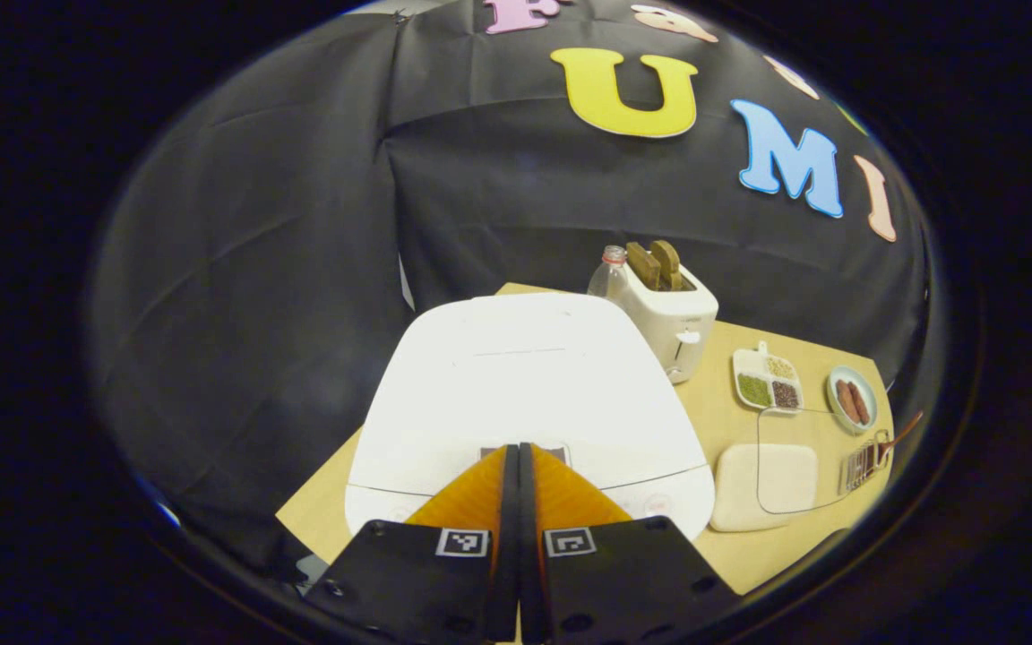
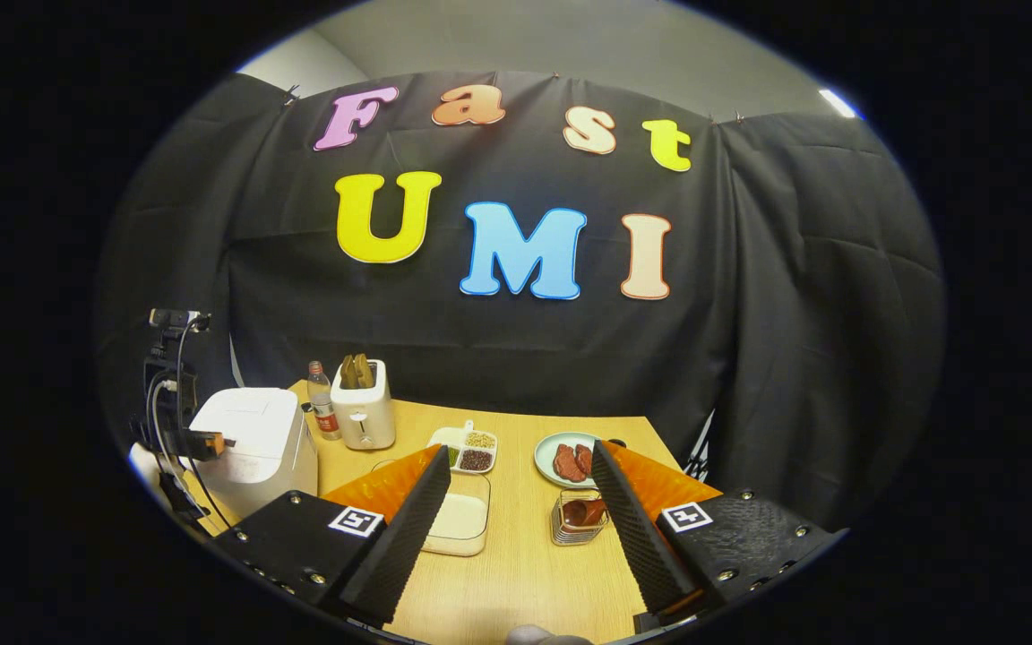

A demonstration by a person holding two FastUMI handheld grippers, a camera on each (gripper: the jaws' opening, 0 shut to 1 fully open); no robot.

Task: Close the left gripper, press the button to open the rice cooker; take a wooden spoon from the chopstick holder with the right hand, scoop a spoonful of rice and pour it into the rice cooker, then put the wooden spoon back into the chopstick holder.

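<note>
The white rice cooker [image 1: 525, 376] has its lid down. My left gripper [image 1: 516, 450] is shut with nothing between its fingers, its tips at the small dark button panel [image 1: 552, 451] on the cooker's front. In the right gripper view the cooker [image 2: 252, 434] stands at the table's left, with the left gripper [image 2: 204, 442] against its front. My right gripper [image 2: 520, 452] hangs open above the table. The wire chopstick holder [image 2: 577, 521] with the wooden spoon [image 2: 582, 511] stands just inside its right finger. The clear container of rice [image 2: 460, 520] sits by its left finger.
A white toaster [image 2: 364, 408] with bread and a plastic bottle [image 2: 322, 410] stand behind the cooker. A divided dish of grains [image 2: 469, 451] and a plate of sausages [image 2: 565, 460] sit mid-table. The wooden table [image 2: 516, 573] ends at black cloth behind and to the right.
</note>
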